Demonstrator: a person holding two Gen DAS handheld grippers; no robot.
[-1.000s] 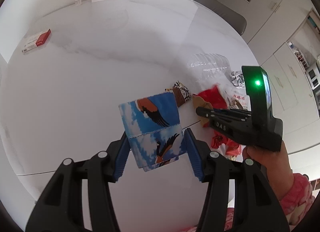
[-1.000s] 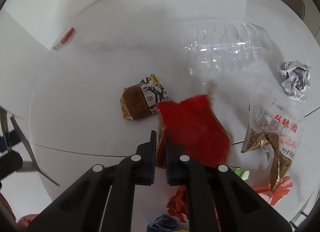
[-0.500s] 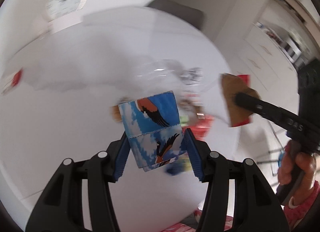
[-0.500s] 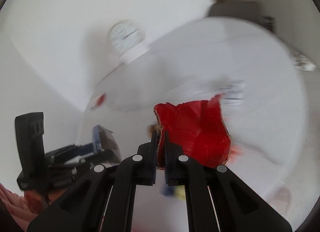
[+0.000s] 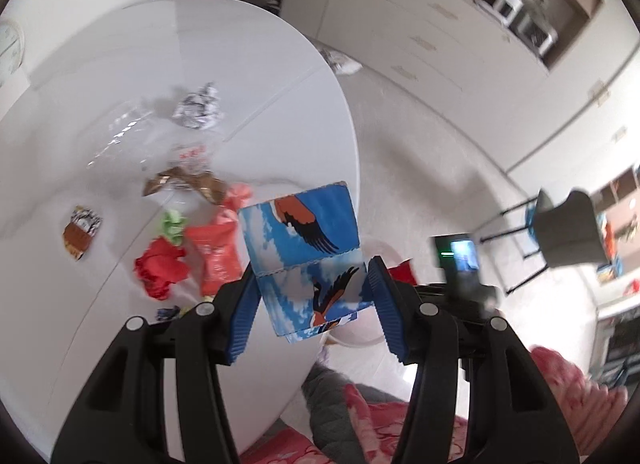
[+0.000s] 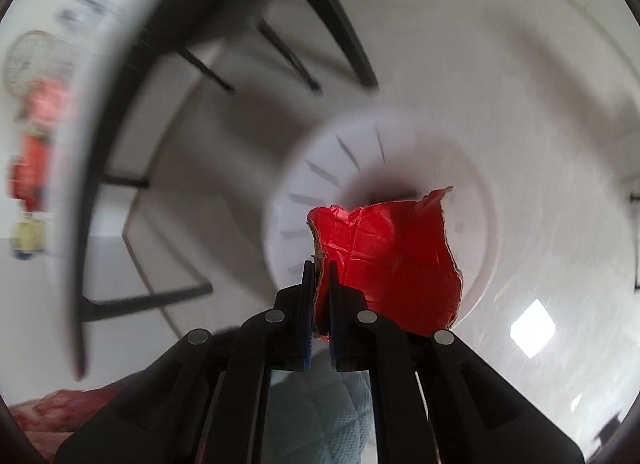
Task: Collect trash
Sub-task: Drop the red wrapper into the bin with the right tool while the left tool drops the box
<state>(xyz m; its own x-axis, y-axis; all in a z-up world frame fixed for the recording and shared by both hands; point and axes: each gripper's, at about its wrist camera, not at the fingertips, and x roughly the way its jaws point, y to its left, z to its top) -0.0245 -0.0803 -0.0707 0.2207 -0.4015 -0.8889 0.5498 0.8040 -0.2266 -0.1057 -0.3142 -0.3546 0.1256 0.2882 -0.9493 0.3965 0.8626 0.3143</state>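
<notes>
The right tongs [image 6: 320,284] were pressed together on the left edge of a torn red cardboard piece [image 6: 388,256], which stood upright on its edge and spread to the right of the blades. Directly behind it, along the line of the tongs, was the open mouth of a white bin [image 6: 316,167], so the piece seemed to hang above the opening; I judged that only a release was needed for it to fall in. The left tongs [image 5: 312,304] were clamped on the 2 sides of a blue carton with a bird print [image 5: 306,252], its long axis pointing away from the camera. A white rim visible just behind the carton, beyond the edge of the white surface [image 5: 240,43], was probably the same bin, so this arm also appeared near to it. On the surface there remained a crumpled foil ball [image 5: 199,105], a brown wrapper [image 5: 82,232] and red crumpled paper [image 5: 160,270], well apart from both tongs.
</notes>
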